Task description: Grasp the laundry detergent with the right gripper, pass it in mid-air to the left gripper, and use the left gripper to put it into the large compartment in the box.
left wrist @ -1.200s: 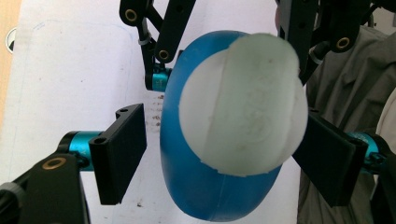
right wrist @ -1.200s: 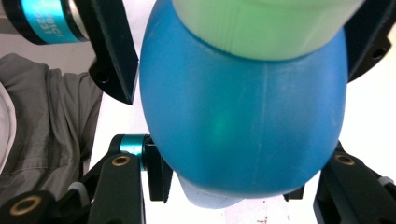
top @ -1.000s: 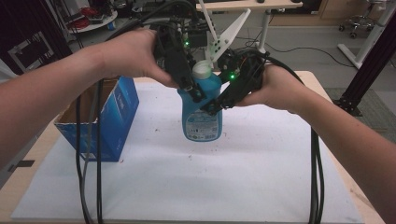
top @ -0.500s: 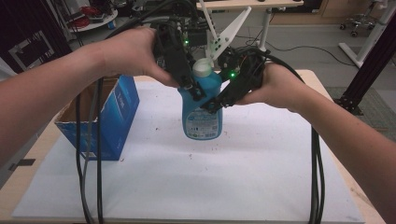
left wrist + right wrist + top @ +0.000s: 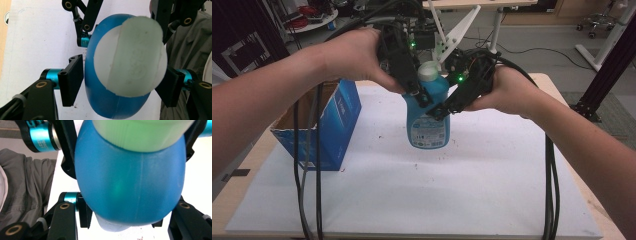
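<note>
Little has moved since a moment ago: both hands keep the bottle upright, only a touch nearer the person. The white-papered wooden tabletop (image 5: 492, 200) carries an open blue cardboard box (image 5: 329, 127) left of the blue plastic bottle with a pale cap (image 5: 428, 117). The left tongs (image 5: 417, 97) and right tongs (image 5: 439, 110) each pinch the bottle's upper body from opposite sides.

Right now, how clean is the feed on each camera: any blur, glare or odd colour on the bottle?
High view: dim but sharp; the blue bottle reads clearly, green LEDs glowing above it. Left gripper view: the white cap sits too close, soft and out of focus. Right gripper view: the bottle is blurred, with a faint green glow on its side.
</note>
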`<state>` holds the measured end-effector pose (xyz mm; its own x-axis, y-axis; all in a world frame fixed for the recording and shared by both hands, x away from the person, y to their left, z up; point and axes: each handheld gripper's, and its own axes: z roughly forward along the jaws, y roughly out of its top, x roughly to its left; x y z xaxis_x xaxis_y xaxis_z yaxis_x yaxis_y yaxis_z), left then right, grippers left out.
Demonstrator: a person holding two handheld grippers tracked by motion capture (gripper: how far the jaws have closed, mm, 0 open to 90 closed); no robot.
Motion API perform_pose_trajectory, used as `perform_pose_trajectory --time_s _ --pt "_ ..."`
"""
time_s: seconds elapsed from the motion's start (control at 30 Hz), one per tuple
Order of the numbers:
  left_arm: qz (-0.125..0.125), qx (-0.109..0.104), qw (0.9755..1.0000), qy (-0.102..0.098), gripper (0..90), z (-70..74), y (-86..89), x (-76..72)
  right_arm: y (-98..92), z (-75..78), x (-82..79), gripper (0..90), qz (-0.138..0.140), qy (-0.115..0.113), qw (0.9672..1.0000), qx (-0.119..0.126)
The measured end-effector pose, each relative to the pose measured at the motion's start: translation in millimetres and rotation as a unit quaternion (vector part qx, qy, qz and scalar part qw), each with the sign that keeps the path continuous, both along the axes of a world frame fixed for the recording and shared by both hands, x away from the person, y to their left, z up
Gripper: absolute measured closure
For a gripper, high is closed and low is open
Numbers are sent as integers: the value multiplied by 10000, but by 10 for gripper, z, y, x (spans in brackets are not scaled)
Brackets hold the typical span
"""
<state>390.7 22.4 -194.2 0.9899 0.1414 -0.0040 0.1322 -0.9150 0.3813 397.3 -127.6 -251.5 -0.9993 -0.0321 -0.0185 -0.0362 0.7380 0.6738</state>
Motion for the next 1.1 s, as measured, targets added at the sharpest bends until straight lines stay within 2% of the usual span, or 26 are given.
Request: perform_pose_trajectory --time_s 0.33,0.37,0.7,0.73,0.77,0.8,0.83,0.97,1.0,1.03,1.07,1.1 --pt "72 -19 10000 28 341 -21 -23 -25 5 3 -29 476 -103 107 9998 -127" --pt "74 -17 10000 49 347 -22 -25 -27 10 12 -58 476 -259 206 9993 -188" --pt "71 -55 10000 38 370 -27 -24 -42 12 7 -70 471 -266 193 9993 -180" --pt "-2 11 10000 28 370 -16 -18 -31 10 9 -62 470 -211 188 9994 -177" --pt "5 -6 10000 42 371 -19 -16 -32 16 10 -77 469 -301 206 9991 -204" --pt "472 -442 9978 106 372 -81 -42 -99 16 8 -72 468 -256 198 9993 -195" --pt "498 -471 9976 113 372 -82 -41 -101 20 9 -80 466 -320 236 9990 -203" --pt "519 -533 9972 70 374 -71 -35 -112 26 10 -78 453 -286 235 9992 -125" --pt "484 -524 9974 98 374 -55 -27 -106 29 13 -85 444 -315 276 9991 -116" --pt "140 -251 9996 83 375 11 13 -46 33 15 -94 402 -320 283 9991 -73" --pt "11 -151 9999 57 375 37 28 -19 46 19 -117 298 -420 326 9986 -40" --pt "46 -196 9998 90 375 48 42 -12 49 -20 -38 284 0 -85 9999 83"
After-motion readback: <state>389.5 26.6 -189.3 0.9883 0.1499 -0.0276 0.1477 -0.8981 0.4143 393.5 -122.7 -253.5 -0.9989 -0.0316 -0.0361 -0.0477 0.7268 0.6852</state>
